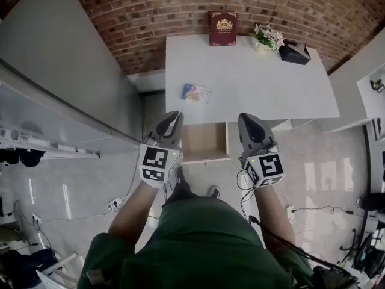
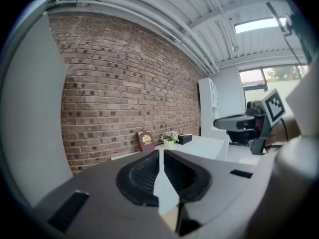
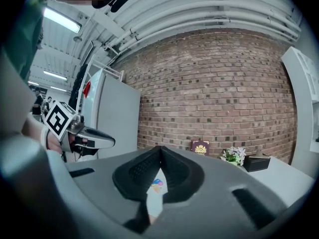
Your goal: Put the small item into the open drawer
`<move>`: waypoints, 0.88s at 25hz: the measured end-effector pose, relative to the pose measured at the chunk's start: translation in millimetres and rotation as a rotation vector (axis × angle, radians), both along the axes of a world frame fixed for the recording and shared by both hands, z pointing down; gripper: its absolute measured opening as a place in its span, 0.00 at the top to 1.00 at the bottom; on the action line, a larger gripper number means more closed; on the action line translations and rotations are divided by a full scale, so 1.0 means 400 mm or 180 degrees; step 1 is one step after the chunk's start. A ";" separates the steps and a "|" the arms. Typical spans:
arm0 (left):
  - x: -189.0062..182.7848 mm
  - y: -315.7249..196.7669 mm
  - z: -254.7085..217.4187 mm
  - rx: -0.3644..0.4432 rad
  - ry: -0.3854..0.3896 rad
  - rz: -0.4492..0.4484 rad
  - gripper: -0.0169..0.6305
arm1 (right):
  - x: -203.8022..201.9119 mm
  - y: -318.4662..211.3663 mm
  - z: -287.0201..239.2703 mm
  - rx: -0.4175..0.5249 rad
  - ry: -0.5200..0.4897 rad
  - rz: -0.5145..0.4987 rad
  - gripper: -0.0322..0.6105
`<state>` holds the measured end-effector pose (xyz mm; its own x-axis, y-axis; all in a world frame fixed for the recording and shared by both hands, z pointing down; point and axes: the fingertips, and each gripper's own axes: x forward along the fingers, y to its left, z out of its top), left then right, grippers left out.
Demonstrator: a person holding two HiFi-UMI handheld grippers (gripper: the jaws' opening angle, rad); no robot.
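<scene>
The small item [image 1: 195, 93] (a flat, colourful packet) lies on the table [image 1: 271, 95], towards the table's near-left corner, and touches nothing else there. The drawer [image 1: 204, 142] stands pulled out from under the table's near edge, just below the small item, and its pale wooden bottom shows.

The left tool [image 1: 175, 117] hovers just off the table's near-left corner, its jaws pressed together with nothing between them. The right tool [image 1: 246, 119] hangs off the table's near edge about midway along, likewise closed and holding nothing. Both point towards the table and stand apart from the small item. In the right gripper view the small item shows on the table through the gap behind that tool's meeting tips.

At the table's far edge a red book [image 1: 222, 28] stands upright against the brick wall [image 1: 150, 17]. A flower pot [image 1: 267, 38] and a black box [image 1: 294, 53] sit towards the table's far-right corner.
</scene>
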<state>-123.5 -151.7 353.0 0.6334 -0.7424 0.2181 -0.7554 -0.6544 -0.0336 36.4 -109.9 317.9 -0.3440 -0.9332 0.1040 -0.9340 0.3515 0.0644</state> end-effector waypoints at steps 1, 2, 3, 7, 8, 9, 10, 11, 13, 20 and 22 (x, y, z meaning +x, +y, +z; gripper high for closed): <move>0.000 -0.027 0.009 -0.0017 -0.0045 0.0086 0.95 | 0.000 -0.015 -0.001 -0.0011 0.0011 0.0064 0.94; 0.001 -0.052 0.021 -0.0038 -0.0094 0.0176 0.95 | -0.001 -0.027 -0.001 -0.0024 0.0023 0.0127 0.94; 0.000 -0.078 0.035 -0.0058 -0.0148 0.0263 0.94 | -0.001 -0.038 0.001 -0.0040 0.0037 0.0187 0.94; 0.008 -0.173 0.099 -0.0193 -0.0357 0.0623 0.84 | 0.008 -0.082 0.017 -0.0107 0.0066 0.0432 0.94; 0.015 -0.191 0.119 -0.0252 -0.0407 0.0736 0.79 | 0.014 -0.090 0.020 -0.0119 0.0063 0.0504 0.94; 0.023 -0.208 0.138 -0.0290 -0.0469 0.0851 0.76 | 0.020 -0.097 0.022 -0.0129 0.0061 0.0576 0.94; 0.031 -0.227 0.157 -0.0299 -0.0548 0.0964 0.74 | 0.026 -0.102 0.024 -0.0138 0.0059 0.0643 0.94; 0.039 -0.246 0.176 -0.0293 -0.0644 0.1069 0.71 | 0.031 -0.104 0.027 -0.0144 0.0057 0.0705 0.94; 0.055 -0.283 0.220 -0.0304 -0.0853 0.1279 0.68 | 0.041 -0.103 0.035 -0.0160 0.0046 0.0803 0.94; 0.109 -0.374 0.416 -0.0572 -0.1651 0.2049 0.56 | 0.096 -0.071 0.097 -0.0359 -0.0029 0.1124 0.94; 0.116 -0.387 0.472 -0.0597 -0.1948 0.2248 0.52 | 0.116 -0.064 0.116 -0.0393 -0.0049 0.1215 0.94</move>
<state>-77.0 -306.4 541.9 0.6587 -0.1512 0.7371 -0.0697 -0.9876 -0.1404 82.8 -135.7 364.4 0.0226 -0.9750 0.2209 -0.9995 -0.0168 0.0284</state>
